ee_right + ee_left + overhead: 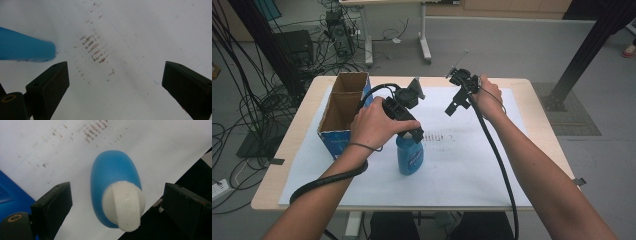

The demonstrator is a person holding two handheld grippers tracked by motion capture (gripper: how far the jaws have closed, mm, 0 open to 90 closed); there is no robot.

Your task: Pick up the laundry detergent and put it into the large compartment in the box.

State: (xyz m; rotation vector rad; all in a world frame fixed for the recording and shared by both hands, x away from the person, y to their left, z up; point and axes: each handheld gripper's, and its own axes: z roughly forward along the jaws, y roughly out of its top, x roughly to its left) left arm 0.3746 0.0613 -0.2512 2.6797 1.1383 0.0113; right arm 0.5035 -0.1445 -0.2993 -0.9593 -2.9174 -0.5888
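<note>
A blue bottle (409, 157) with a white cap (125, 205) stands upright on the white sheet (472, 170) near the table's middle. My left gripper (414, 134) points down over the bottle (112, 170). Its jaws stand open on either side of the cap, with a gap on both sides and nothing pressed. My right gripper (452, 109) is held above the sheet at the back right, away from the bottle. In the right gripper view its jaws (115, 65) are wide open over bare stained paper, and the bottle (25, 45) lies at the left edge.
An open cardboard box (344, 107) with blue outer walls and two compartments stands at the table's left, just beside the left hand. Its blue wall (10, 192) shows close to the left jaw. Brown stains (439, 137) mark the sheet right of the bottle.
</note>
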